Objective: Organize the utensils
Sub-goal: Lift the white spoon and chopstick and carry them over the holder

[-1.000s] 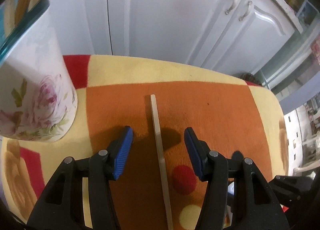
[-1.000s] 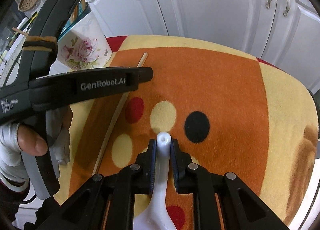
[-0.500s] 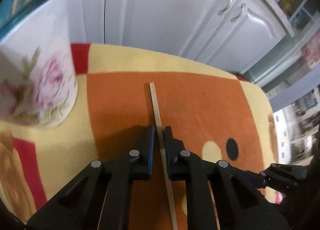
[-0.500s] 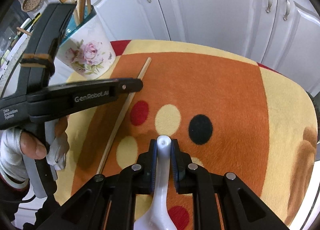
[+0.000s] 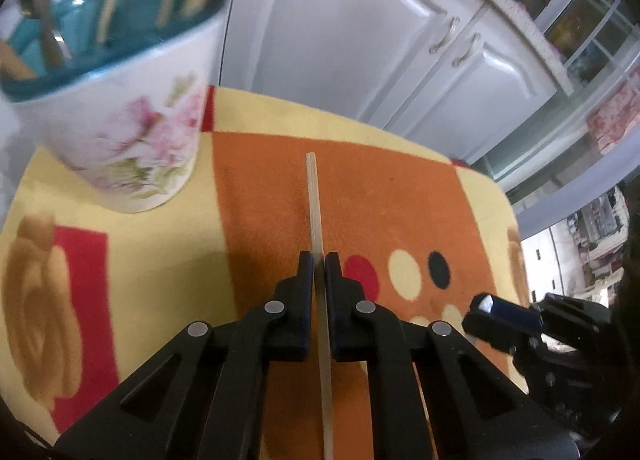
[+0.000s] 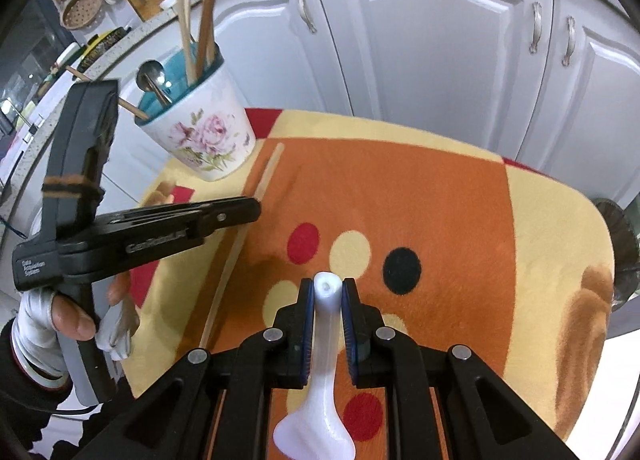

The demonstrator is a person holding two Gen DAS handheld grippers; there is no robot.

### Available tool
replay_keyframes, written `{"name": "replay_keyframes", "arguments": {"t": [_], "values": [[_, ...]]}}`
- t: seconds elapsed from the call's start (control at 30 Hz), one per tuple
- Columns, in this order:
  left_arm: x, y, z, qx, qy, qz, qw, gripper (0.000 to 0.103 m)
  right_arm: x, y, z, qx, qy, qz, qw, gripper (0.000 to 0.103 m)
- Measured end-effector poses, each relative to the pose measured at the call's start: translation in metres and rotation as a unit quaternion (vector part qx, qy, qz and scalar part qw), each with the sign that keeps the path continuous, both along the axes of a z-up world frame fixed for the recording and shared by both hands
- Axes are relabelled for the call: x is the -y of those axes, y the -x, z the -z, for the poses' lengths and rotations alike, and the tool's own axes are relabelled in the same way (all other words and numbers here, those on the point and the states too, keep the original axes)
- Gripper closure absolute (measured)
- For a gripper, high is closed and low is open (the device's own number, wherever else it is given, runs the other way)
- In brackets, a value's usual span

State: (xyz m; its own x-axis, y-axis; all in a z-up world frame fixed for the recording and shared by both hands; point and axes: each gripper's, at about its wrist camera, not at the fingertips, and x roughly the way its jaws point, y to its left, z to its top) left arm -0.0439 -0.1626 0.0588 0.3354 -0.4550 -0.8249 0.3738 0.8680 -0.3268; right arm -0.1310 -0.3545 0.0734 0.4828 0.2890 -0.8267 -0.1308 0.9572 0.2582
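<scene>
A flowered white holder with a teal inside stands at the rug's far left, with chopsticks and a metal spoon in it. My left gripper is shut on a single wooden chopstick, whose free end points away from me, right of the holder. In the right wrist view the same left gripper holds the chopstick at a slant above the rug. My right gripper is shut on the handle of a white plastic spoon, bowl end toward the camera.
A patterned orange, yellow and red rug covers the surface. White cabinet doors rise behind it. A gloved hand grips the left tool. The right gripper's body shows at the left wrist view's lower right.
My left gripper went from open around the chopstick to shut on it, then rose with it toward the holder. The right gripper lifted a little with the white spoon.
</scene>
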Motion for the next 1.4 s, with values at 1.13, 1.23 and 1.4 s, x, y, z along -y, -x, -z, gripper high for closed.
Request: {"name": "replay_keyframes", "arguments": {"t": [1.13, 1.23, 1.4], "values": [[-0.124, 0.053, -0.148, 0.149, 0.095, -0.069, 0.9818, 0.099, -0.055, -0.007, -0.118, 0.131, 0.012, -0.067, 0.989, 0.093], [-0.133, 0.047, -0.165, 0.169, 0.097, -0.079, 0.9777, 0.099, -0.06, -0.012, -0.131, 0.142, 0.015, -0.074, 0.987, 0.093], [-0.143, 0.037, -0.196, 0.205, 0.099, -0.09, 0.9696, 0.099, -0.065, -0.022, -0.153, 0.163, 0.018, -0.079, 0.983, 0.093]]}}
